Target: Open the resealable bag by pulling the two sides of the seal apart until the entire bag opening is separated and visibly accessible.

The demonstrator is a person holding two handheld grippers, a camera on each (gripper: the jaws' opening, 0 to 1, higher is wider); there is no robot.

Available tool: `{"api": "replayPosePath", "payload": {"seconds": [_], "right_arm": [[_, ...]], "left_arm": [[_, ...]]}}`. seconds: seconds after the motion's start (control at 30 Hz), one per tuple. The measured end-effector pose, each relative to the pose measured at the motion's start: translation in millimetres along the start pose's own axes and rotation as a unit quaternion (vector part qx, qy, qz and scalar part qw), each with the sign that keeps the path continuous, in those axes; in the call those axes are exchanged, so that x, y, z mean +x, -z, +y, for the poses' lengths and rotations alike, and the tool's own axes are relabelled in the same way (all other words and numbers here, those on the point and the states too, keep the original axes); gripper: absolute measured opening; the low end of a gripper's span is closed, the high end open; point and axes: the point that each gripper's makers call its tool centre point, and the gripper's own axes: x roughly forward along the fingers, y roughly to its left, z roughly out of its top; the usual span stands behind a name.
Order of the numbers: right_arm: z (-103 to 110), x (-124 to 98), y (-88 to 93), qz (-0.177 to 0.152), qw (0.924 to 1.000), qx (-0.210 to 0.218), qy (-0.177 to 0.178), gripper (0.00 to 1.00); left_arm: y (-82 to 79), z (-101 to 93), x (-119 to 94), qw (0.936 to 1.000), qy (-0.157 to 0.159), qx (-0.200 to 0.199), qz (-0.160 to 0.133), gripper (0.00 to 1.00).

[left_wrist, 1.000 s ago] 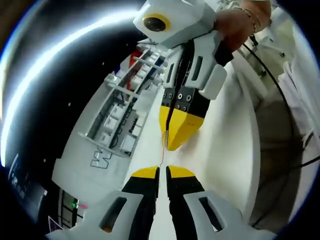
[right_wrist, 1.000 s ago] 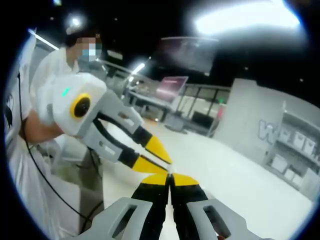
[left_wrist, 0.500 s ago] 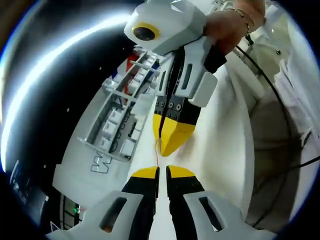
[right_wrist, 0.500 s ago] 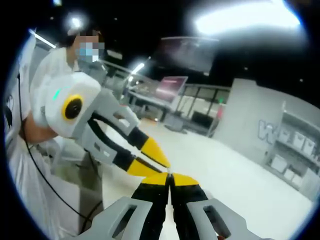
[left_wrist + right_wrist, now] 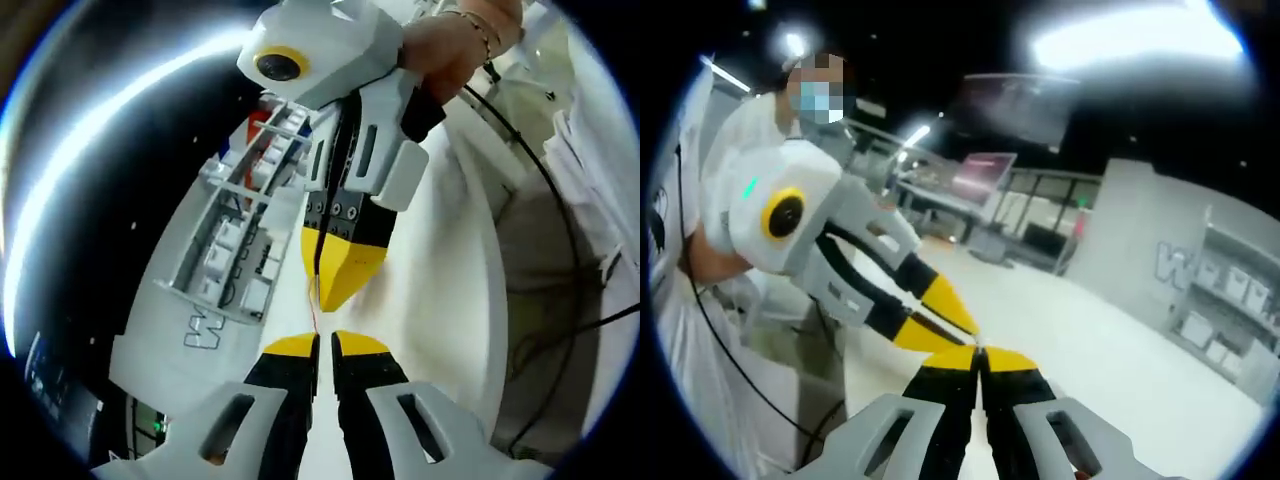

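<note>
- Bag (image 5: pixel 319 318): barely visible. All I can make out is a thin edge-on line with a faint reddish tint, running between the two sets of tong tips in the left gripper view. Looks like clear film seen from the edge; body, contents and seal can't be resolved.
- Location: held up in the air between both tongs, above the white table (image 5: pixel 440 300), not resting on it.
- Handling, my read: very light, limp, slick film. It will slip out of a shallow pinch and crumple rather than resist. Grip each lip just above the seal strip, one side per tong, near the middle of the opening, then work toward the ends.
- Left tongs (image 5: pixel 322 345): jaws clenched, yellow tips nearly touching, apparently pinching the near end of that film line.
- Right tongs (image 5: pixel 980 357): jaws also clenched tip to tip. In the left gripper view they come in from the top (image 5: pixel 338 280), held by a hand (image 5: pixel 450 45) with a bracelet, tips just beside the left tips.
- In the right gripper view the left tongs (image 5: pixel 950 322) come in from the left, tips meeting the right ones. Bag too thin to see there.
- Opening: can't confirm any separation yet; judge the pull as not started or barely started.
- Background: shelf rack (image 5: pixel 235 235) beyond the table's far edge, person in white (image 5: pixel 680 220) to the left.
</note>
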Motion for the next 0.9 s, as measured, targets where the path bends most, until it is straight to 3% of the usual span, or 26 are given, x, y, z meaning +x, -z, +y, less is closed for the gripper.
{"api": "replayPosePath", "payload": {"seconds": [0.33, 0.9], "right_arm": [[-1.1, 0.0, 0.0, 0.0, 1.0, 0.001, 0.001, 0.0], [3.8, 0.4, 0.1, 0.001, 1.0, 0.0, -0.006, 0.0]], "left_arm": [[-1.7, -1.9, -2.9, 0.9998, 0.009, -0.014, -0.013, 0.02], [6.1, 0.9, 1.3, 1.0, -0.005, -0.001, 0.007, 0.03]]}}
